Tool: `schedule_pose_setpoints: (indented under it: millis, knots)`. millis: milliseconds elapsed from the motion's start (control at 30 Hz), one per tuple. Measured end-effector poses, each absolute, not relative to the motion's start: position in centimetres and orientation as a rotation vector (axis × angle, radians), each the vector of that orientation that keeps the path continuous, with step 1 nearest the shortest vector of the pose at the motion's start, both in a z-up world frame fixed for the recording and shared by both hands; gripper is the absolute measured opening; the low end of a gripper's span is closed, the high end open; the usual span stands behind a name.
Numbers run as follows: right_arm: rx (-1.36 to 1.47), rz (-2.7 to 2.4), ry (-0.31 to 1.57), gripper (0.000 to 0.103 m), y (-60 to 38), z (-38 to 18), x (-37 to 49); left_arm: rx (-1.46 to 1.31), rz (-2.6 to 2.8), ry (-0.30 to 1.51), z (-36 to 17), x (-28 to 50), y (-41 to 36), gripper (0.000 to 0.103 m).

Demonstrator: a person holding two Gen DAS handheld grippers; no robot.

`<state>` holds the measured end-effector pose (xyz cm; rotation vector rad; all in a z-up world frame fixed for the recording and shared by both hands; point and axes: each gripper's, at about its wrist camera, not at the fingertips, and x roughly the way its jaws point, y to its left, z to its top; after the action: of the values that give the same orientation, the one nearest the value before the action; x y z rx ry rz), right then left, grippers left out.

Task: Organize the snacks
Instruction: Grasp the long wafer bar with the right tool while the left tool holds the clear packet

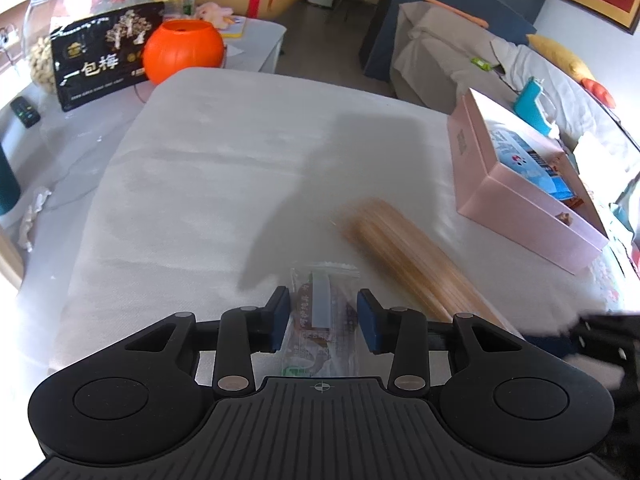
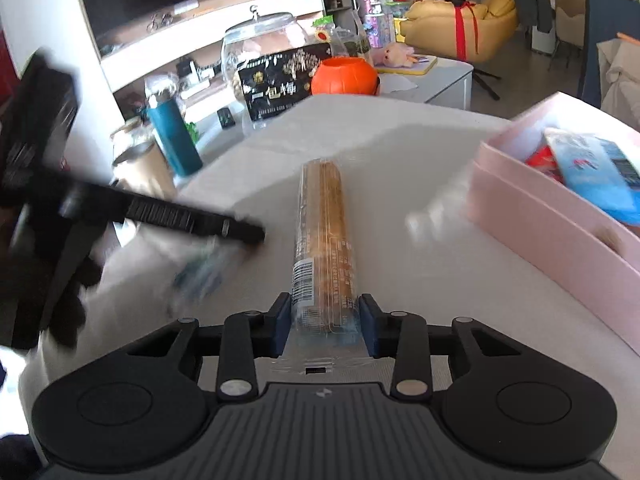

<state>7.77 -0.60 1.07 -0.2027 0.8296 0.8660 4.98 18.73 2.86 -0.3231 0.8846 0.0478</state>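
Note:
A small clear-and-brown snack packet [image 1: 320, 304] stands between the blue pads of my left gripper [image 1: 323, 316], which is shut on it above the white cloth-covered table [image 1: 220, 180]. My right gripper [image 2: 324, 320] is shut on the near end of a long tan biscuit pack [image 2: 323, 216], which reaches forward over the cloth. That pack shows blurred in the left wrist view [image 1: 404, 252]. An open pink box [image 1: 520, 216] lies to the right, with a blue packet [image 1: 532, 164] inside. In the right wrist view the left gripper [image 2: 224, 232] is a blur on the left.
Beyond the far-left edge stand an orange pumpkin bucket [image 1: 182, 50], a black snack box [image 1: 100, 64], a glass jar [image 2: 260, 40] and a teal bottle [image 2: 174, 136]. A remote [image 1: 25, 111] lies at the left. The pink box [image 2: 540, 216] bounds the right side.

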Motion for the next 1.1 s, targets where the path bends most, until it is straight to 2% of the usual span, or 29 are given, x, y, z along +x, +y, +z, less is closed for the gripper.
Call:
schedule_pose_setpoints:
  millis: [167,300,400,767,933,1100]
  knots:
    - [-0.216,0.880,0.855,0.035,-4.6,1.9,5.1,-0.301,-0.008,0.891,2.8,6.0,16.9,0.042]
    - [-0.259,0.911,0.794,0.036,-5.5,3.2,3.2,-0.267,-0.056,0.897,2.8,6.9,14.8,0.042]
    - [-0.296,0.886,0.756,0.036,-4.7,3.6,3.3,-0.213,-0.068,0.900,2.8,7.1,13.4,0.043]
    - [-0.266,0.804,0.821,0.041,0.1,0.5,7.2,-0.200,-0.082,0.898,2.6,6.6,13.4,0.043]
    - [-0.190,0.758,0.843,0.032,-1.8,0.8,8.4,-0.207,-0.084,0.893,2.6,6.5,13.5,0.043]
    - [-0.156,0.653,0.861,0.032,-5.0,0.9,9.0,-0.206,-0.081,0.892,2.6,6.5,13.4,0.043]
